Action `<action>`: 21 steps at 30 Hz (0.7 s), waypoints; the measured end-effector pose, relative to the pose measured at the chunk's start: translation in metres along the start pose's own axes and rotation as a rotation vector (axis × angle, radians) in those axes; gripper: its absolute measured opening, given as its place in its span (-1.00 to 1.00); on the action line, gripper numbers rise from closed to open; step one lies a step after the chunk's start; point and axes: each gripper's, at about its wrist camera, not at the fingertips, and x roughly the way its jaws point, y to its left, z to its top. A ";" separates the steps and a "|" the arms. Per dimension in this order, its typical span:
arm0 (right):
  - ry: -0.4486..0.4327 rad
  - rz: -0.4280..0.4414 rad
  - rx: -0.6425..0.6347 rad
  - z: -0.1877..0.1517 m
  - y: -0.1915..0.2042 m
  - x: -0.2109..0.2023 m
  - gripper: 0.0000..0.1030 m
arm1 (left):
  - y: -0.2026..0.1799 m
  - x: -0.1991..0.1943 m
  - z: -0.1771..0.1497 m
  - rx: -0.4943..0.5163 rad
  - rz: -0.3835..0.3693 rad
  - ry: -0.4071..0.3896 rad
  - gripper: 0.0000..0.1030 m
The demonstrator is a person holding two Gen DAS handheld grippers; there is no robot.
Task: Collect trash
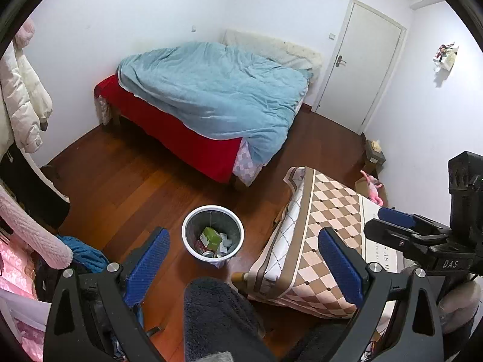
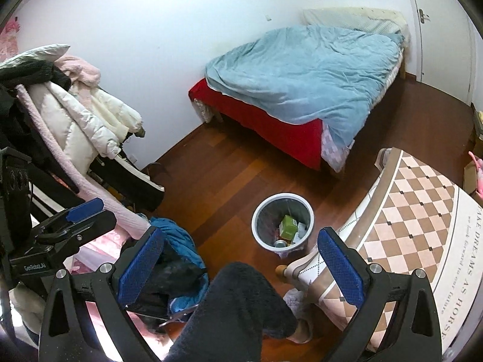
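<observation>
A white-rimmed grey trash bin [image 1: 212,233] stands on the wooden floor; it also shows in the right wrist view [image 2: 283,221]. Inside lie a green carton [image 1: 210,237], a can [image 1: 207,253] and white scraps. My left gripper [image 1: 246,259] is open and empty, held high above the floor with the bin between its blue pads. My right gripper [image 2: 241,264] is open and empty, also high, with the bin just ahead. The right gripper appears at the right edge of the left wrist view [image 1: 401,226], and the left gripper at the left edge of the right wrist view [image 2: 81,214].
A table with a checkered cloth [image 1: 326,241] stands right of the bin. A bed with a blue duvet [image 1: 217,90] fills the back. Coats hang on a rack [image 2: 75,120] at left, with blue clothing [image 2: 181,241] on the floor. The person's dark-clad leg [image 2: 235,310] is below.
</observation>
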 end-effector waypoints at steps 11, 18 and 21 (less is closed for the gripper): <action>0.014 0.027 -0.017 -0.005 0.009 0.000 1.00 | -0.001 -0.011 -0.006 0.004 0.016 -0.017 1.00; 0.007 0.026 -0.023 -0.004 0.011 -0.003 1.00 | -0.002 -0.015 -0.006 0.003 0.016 -0.024 1.00; 0.007 0.027 -0.026 -0.004 0.010 -0.004 1.00 | -0.002 -0.014 -0.006 0.002 0.015 -0.025 1.00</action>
